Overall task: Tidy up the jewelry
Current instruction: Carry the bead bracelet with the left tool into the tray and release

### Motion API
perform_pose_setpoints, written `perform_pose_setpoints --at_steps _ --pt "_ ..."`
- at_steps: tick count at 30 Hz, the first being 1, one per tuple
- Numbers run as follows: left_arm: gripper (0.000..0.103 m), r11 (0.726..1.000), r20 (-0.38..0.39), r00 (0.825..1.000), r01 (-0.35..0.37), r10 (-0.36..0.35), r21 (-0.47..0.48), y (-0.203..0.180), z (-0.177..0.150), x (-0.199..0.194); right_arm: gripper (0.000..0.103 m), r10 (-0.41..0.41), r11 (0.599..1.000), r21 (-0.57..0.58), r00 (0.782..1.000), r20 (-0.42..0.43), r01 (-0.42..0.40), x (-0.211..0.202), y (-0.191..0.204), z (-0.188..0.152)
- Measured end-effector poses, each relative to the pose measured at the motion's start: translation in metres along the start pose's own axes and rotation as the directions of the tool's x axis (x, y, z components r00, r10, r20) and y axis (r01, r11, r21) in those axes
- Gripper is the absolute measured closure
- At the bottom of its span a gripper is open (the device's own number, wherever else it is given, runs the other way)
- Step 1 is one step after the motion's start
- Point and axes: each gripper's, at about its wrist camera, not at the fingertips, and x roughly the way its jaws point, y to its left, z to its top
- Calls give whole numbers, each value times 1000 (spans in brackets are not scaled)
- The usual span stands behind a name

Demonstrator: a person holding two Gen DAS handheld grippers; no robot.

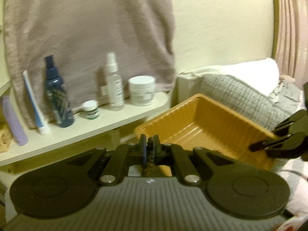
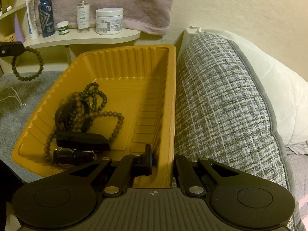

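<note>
A yellow plastic tray (image 2: 154,80) sits on a grey towel; it also shows in the left wrist view (image 1: 211,123). Inside lie brown bead necklaces (image 2: 115,121), a black band (image 2: 63,113) and a watch (image 2: 73,156). My right gripper (image 2: 163,159) is shut on the tray's near right wall, one finger inside, one outside; it appears in the left wrist view (image 1: 269,144) too. My left gripper (image 1: 150,142) is shut on a dark bead bracelet (image 2: 27,65), which hangs as a loop left of the tray, above the towel. The left gripper's finger (image 2: 11,49) shows at the right wrist view's left edge.
A shelf (image 2: 82,38) behind the tray holds bottles, a tube and jars, among them a blue bottle (image 2: 45,15) and a white jar (image 2: 109,21). A pinkish towel (image 2: 134,3) hangs on the wall. A grey woven cushion (image 2: 221,105) presses against the tray's right side.
</note>
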Motion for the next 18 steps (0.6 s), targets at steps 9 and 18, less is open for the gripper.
perform_pose_setpoints --at_steps 9,18 --pt "98 994 12 995 104 -104 26 -43 7 6 98 0 1000 1 1000 1 0 0 0 0" --pt "98 987 -8 988 154 -153 52 -69 5 16 98 2 1000 2 1000 0 -2 0 1 0"
